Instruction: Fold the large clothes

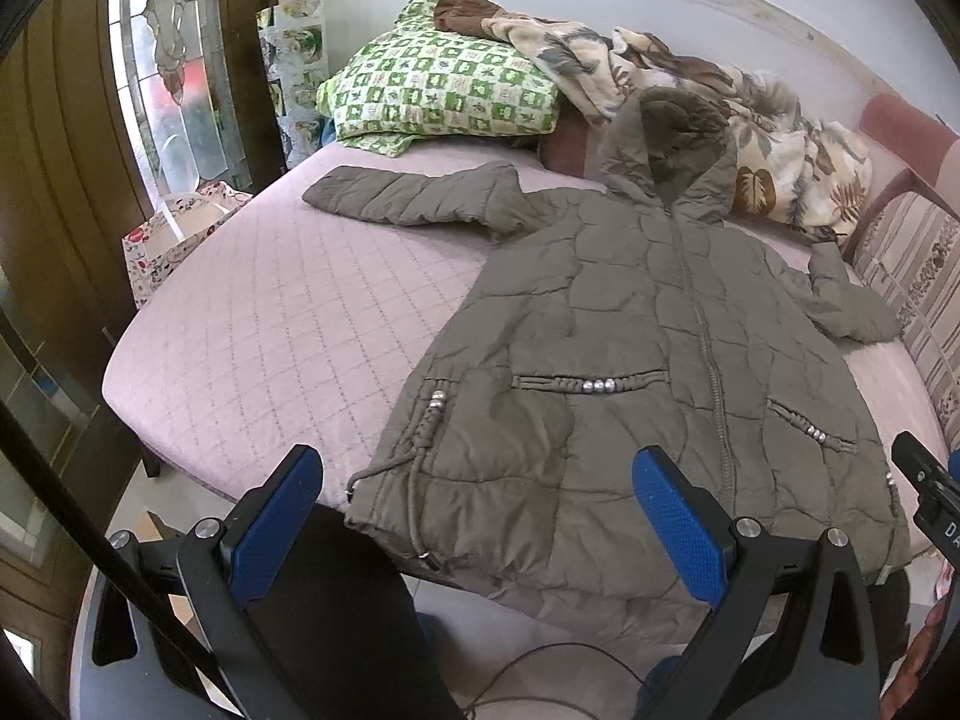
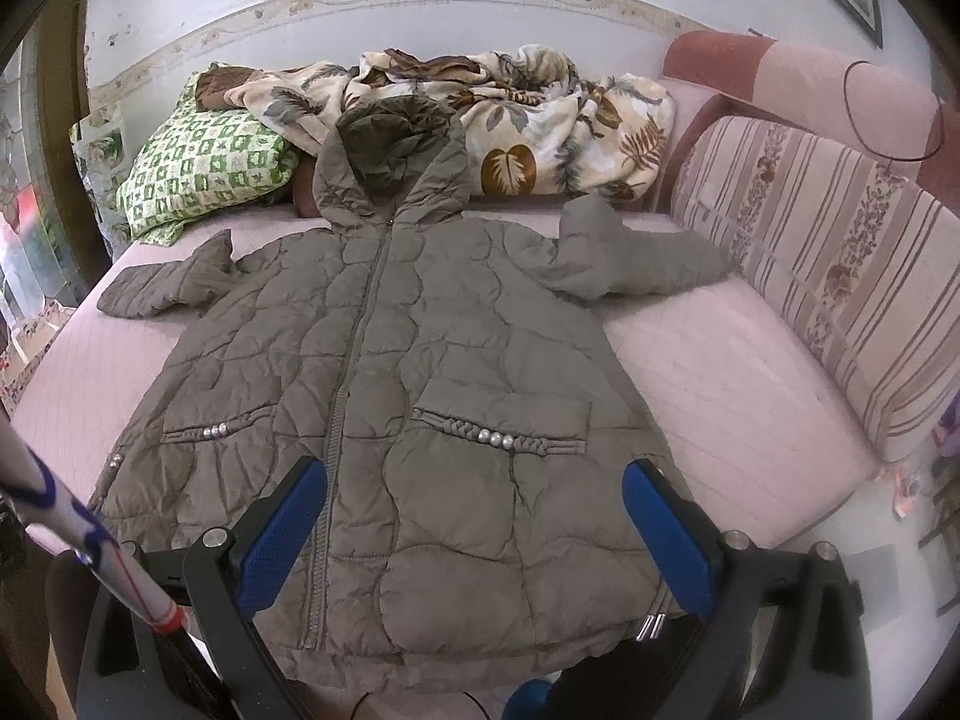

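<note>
A grey-green quilted hooded jacket (image 1: 630,330) lies flat, front up and zipped, on a pink quilted bed (image 1: 270,324). Its sleeves spread to both sides and its hem hangs over the near edge. It also shows in the right wrist view (image 2: 420,360), on the bed (image 2: 720,372). My left gripper (image 1: 477,480) is open and empty above the jacket's lower left hem. My right gripper (image 2: 474,492) is open and empty above the jacket's lower right front.
A green checked pillow (image 1: 444,90) and a crumpled leaf-print blanket (image 2: 540,120) lie at the head of the bed. A striped sofa back (image 2: 840,276) runs along the right side. A floral bag (image 1: 174,240) stands left of the bed.
</note>
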### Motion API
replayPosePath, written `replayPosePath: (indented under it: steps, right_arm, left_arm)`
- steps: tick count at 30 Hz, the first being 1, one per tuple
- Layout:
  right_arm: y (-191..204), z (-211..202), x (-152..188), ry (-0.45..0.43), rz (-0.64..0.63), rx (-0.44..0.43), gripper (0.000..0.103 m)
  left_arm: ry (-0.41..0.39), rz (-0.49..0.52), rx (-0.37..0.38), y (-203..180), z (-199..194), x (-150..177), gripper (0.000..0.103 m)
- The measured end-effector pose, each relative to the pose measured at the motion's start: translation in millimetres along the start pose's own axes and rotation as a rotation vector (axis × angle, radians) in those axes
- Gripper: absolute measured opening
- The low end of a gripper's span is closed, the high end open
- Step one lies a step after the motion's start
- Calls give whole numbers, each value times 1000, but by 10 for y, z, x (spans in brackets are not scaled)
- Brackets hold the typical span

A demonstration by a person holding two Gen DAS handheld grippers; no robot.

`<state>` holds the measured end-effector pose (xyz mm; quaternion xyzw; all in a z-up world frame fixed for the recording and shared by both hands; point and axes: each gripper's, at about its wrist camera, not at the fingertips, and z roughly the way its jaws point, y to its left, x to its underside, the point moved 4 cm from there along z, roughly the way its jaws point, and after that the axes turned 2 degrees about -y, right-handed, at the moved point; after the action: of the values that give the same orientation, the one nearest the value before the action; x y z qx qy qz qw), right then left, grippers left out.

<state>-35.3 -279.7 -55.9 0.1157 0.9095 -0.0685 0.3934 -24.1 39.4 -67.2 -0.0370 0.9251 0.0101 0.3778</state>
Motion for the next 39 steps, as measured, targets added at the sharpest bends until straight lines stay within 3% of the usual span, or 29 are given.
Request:
replayPosePath:
  steps: [15, 25, 29, 32, 36, 39]
  right_arm:
    - [135, 132, -135, 3, -44, -37, 101]
    - [170, 418, -296, 22, -51, -40, 101]
    - [231, 535, -308, 39, -59, -47, 101]
    - [292, 635, -290, 59, -74, -51, 101]
    - [357, 773, -264, 85, -88, -50, 101]
    - [368, 881, -251, 106, -87, -44, 101]
  left_arm:
    - [40, -43, -97, 196, 251, -166, 103]
    - [63, -54, -120, 321, 571, -435, 103]
    - [76, -49, -123, 389, 748, -514, 93]
    - [107, -50, -120, 439, 917, -565, 77]
    - [167, -87, -96, 586, 1208, -664, 75]
    - [166, -115, -110, 772, 1463, -849, 75]
